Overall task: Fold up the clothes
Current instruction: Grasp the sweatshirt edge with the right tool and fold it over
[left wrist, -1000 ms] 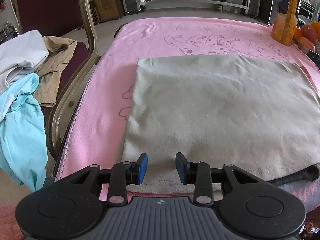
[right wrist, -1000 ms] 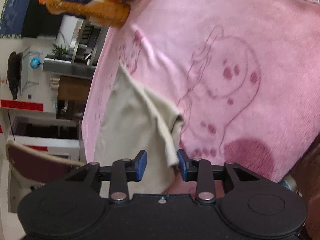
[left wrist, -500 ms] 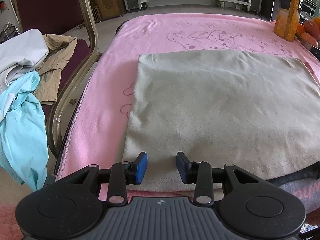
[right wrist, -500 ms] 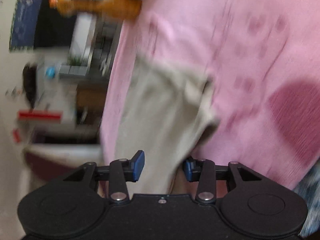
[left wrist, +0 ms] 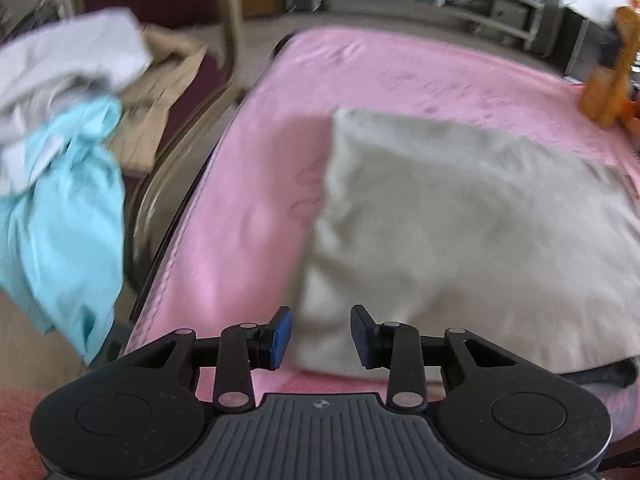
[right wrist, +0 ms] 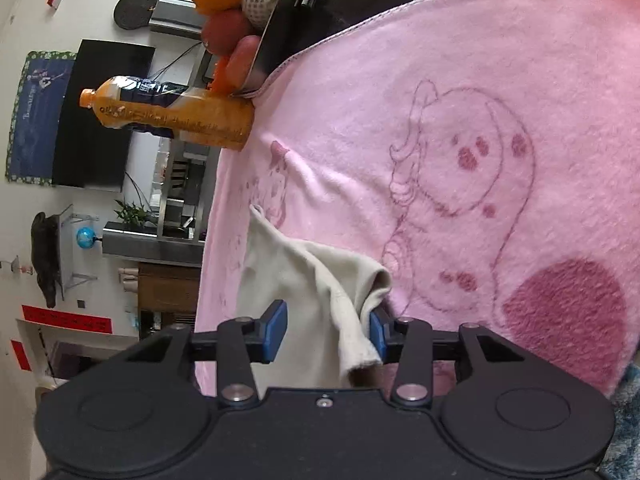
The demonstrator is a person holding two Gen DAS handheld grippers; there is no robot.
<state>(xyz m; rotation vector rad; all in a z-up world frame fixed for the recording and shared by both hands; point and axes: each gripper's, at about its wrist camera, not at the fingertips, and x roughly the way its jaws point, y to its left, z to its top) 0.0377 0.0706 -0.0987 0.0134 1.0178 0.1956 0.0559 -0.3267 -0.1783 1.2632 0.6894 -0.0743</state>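
My left gripper gapes over the near-left hem of the beige garment; my right gripper, unclenched, straddles its lifted corner. The garment runs crosswise on the pink blanket beyond.

A lived-in home room is indicated: a pink cartoon-printed blanket is spread ahead of the tongs, clothes are heaped on a chair to the left, and fruit, a juice bottle and a wall television are seen beyond.
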